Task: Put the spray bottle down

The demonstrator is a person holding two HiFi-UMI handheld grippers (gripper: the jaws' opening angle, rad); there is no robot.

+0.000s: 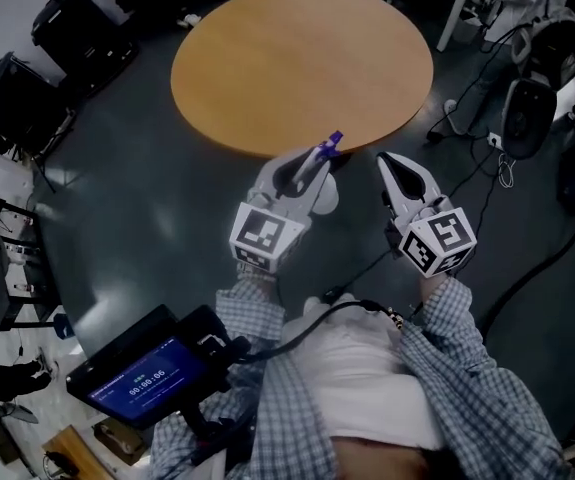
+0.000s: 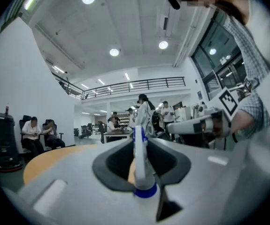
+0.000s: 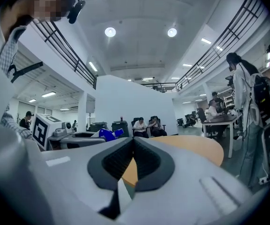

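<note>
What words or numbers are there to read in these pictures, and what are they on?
Blue screen: small white writing and a row of digits, too blurred to read.
Left marker cube: a black-and-white square pattern, no words.
Right marker cube: the same kind of pattern, no words.
Spray bottle: no label shows.

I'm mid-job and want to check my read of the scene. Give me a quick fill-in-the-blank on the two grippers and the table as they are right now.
1. The left gripper is shut on a ____, which sticks out past its jaws toward the table.
2. The right gripper has its jaws together with ____ between them.
3. The wooden table ahead of both grippers is ____ in shape.

Missing words: spray bottle; nothing; round.
</note>
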